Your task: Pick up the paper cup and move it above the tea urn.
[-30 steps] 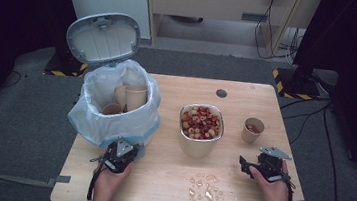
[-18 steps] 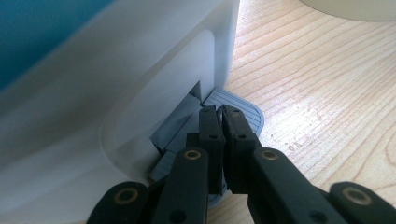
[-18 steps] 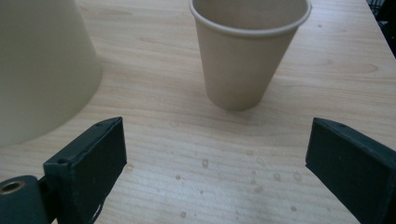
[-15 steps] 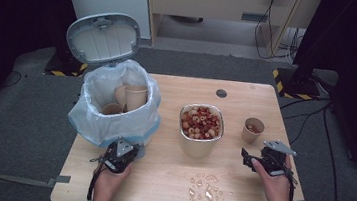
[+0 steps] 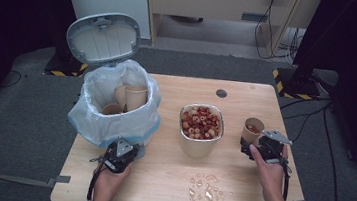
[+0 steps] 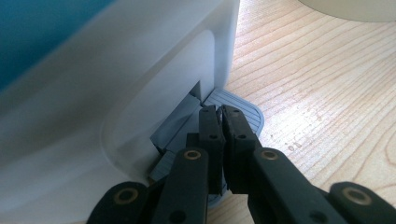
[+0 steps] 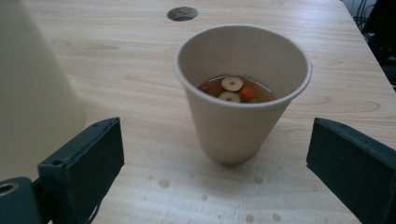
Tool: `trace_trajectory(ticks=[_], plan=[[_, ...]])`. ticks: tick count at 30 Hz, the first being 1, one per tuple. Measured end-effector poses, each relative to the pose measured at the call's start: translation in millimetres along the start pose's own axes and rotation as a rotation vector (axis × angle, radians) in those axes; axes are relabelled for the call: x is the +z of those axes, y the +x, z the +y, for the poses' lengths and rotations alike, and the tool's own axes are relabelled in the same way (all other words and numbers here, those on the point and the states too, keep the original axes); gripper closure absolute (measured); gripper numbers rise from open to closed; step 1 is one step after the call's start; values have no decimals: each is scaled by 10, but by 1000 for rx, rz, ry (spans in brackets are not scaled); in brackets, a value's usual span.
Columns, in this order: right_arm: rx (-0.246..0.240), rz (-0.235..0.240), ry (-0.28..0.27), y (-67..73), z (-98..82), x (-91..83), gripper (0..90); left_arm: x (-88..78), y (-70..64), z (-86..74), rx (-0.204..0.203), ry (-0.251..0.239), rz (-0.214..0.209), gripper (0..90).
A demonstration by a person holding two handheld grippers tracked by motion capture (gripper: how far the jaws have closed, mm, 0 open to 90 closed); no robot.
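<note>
Right gripper point(image 7: 215, 163) jaws wide apart, paper cup point(image 7: 243, 93) upright on table point(image 7: 116, 56) at 12 o'clock from them, untouched, liquid and fruit slices inside. Left gripper point(image 6: 219, 126) jaws together on grey pedal point(image 6: 240, 109) of bin point(image 5: 115, 109); bin lid point(image 5: 103, 37) up. Bowl point(image 5: 201, 128) at cup's 9 o'clock.

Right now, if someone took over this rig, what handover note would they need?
Left gripper: shut, tips on the bin's pedal; the lid stands open.
Right gripper: open, jaws either side of the paper cup, not touching it.
The cup stands upright on the table, with liquid and fruit slices inside.
Done: bin opened, cups already inside.
Left: grip the cup, probably bin it.
</note>
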State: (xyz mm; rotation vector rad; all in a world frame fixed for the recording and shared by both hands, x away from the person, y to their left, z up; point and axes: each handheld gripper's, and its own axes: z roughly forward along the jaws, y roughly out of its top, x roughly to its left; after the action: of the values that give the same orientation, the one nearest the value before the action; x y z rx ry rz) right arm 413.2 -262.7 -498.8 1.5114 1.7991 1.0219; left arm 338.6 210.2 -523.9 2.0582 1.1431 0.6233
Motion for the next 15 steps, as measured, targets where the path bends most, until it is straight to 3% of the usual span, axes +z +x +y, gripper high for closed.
trace_trajectory(ticks=[8, 15], plan=[[13, -19, -24, -94, 66, 206, 79, -1, 4, -2, -4, -1, -2, 864], [46, 9, -31, -132, 21, 362, 84, -1, 0, -3, -3, -2, 0, 863]])
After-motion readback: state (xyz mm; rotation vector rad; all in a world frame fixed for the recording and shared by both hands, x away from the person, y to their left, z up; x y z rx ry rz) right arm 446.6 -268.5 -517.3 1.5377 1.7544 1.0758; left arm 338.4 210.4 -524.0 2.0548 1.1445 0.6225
